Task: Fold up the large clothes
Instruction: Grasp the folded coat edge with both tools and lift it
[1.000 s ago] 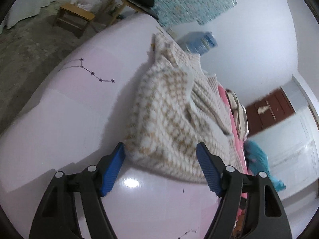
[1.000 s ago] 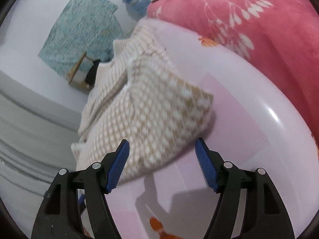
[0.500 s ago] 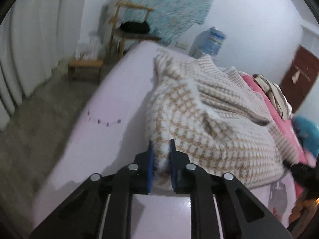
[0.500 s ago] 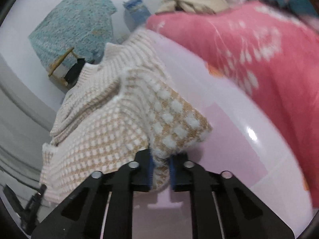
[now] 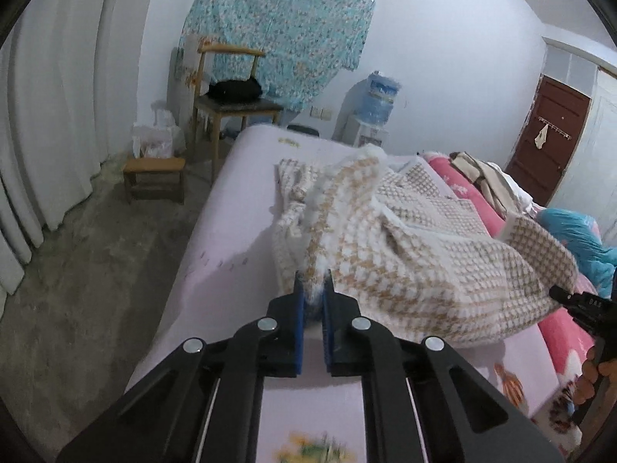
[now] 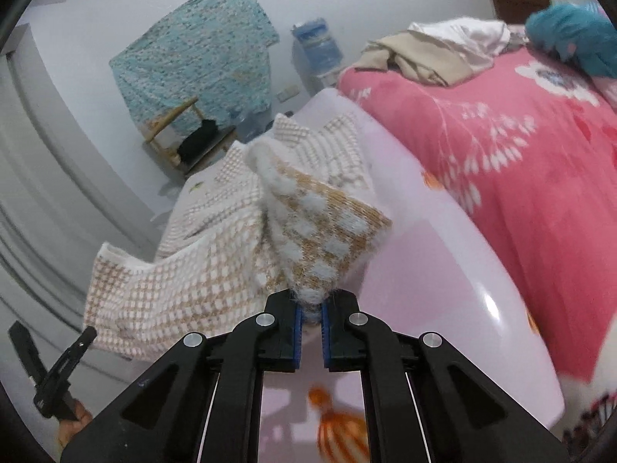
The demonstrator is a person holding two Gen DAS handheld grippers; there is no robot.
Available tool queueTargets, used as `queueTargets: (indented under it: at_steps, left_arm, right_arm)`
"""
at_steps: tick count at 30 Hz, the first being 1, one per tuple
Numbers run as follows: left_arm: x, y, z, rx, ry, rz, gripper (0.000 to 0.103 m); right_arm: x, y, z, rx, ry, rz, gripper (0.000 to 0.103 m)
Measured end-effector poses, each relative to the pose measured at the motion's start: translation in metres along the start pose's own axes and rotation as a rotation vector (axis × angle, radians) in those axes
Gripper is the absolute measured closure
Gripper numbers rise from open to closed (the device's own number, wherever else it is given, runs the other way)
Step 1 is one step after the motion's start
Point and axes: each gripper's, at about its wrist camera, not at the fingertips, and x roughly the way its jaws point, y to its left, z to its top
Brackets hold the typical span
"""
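Observation:
A large beige-and-white checked knit garment (image 5: 416, 247) lies on the pale pink bed (image 5: 231, 208). My left gripper (image 5: 313, 297) is shut on its near left corner and holds that edge lifted. My right gripper (image 6: 309, 308) is shut on the near right corner of the same garment (image 6: 216, 247), also raised off the bed (image 6: 424, 262). The cloth hangs slack between the two grippers. The right gripper shows at the right edge of the left wrist view (image 5: 578, 301), and the left one at the lower left of the right wrist view (image 6: 58, 366).
A pink floral blanket (image 6: 520, 162) covers the right side of the bed, with loose clothes (image 6: 432, 50) and a blue item (image 6: 574, 34) on it. A wooden chair (image 5: 231, 104), a small stool (image 5: 154, 177) and a water dispenser (image 5: 378, 104) stand beyond the bed. Curtains hang at left.
Both grippers went from open beside the garment's near edge to shut on its two corners, then lifted them off the bed.

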Motion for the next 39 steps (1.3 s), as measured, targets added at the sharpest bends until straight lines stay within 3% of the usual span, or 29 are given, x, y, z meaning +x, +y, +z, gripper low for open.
queueTargets:
  at_steps: [5,7,9,14,18,22,28,33,37,39]
  left_arm:
    - [-0.007,0.025,-0.031,-0.088,0.117,-0.031,0.095]
    - [0.006,0.032,-0.044,-0.109,0.199,-0.032,0.092]
    - [0.014,0.041,-0.049,-0.125,0.246,-0.008,0.091]
    - [-0.010,0.058,-0.035,-0.122,0.172,0.021,0.089]
    - [-0.016,0.056,-0.024,-0.103,0.125,0.017,0.085]
    - [0.013,0.028,-0.009,-0.022,0.161,-0.003,0.074]
    - [0.071,-0.010,0.002,0.134,0.249,0.089,0.070]
    - [0.098,-0.015,0.011,0.193,0.259,0.129,0.069]
    - [0.114,-0.013,0.014,0.206,0.280,0.132,0.069]
    - [0.118,-0.013,0.015,0.217,0.285,0.136,0.069]
  right_arm:
    - [-0.011,-0.033,-0.035,0.105,0.124,0.038,0.091]
    - [-0.006,-0.048,-0.043,0.148,0.174,0.008,0.078]
    - [-0.009,-0.061,-0.045,0.171,0.195,-0.047,0.049]
    - [-0.050,-0.076,-0.027,0.152,0.094,-0.128,0.036]
    - [-0.052,-0.065,-0.012,0.122,0.058,-0.123,0.036]
    - [-0.012,-0.030,-0.003,0.005,0.100,-0.082,0.036]
    - [0.050,0.016,0.009,-0.212,0.149,-0.190,0.036]
    - [0.080,0.010,0.018,-0.226,0.188,-0.218,0.037]
    - [0.098,0.000,0.024,-0.205,0.215,-0.226,0.049]
    - [0.106,-0.001,0.024,-0.207,0.238,-0.223,0.061]
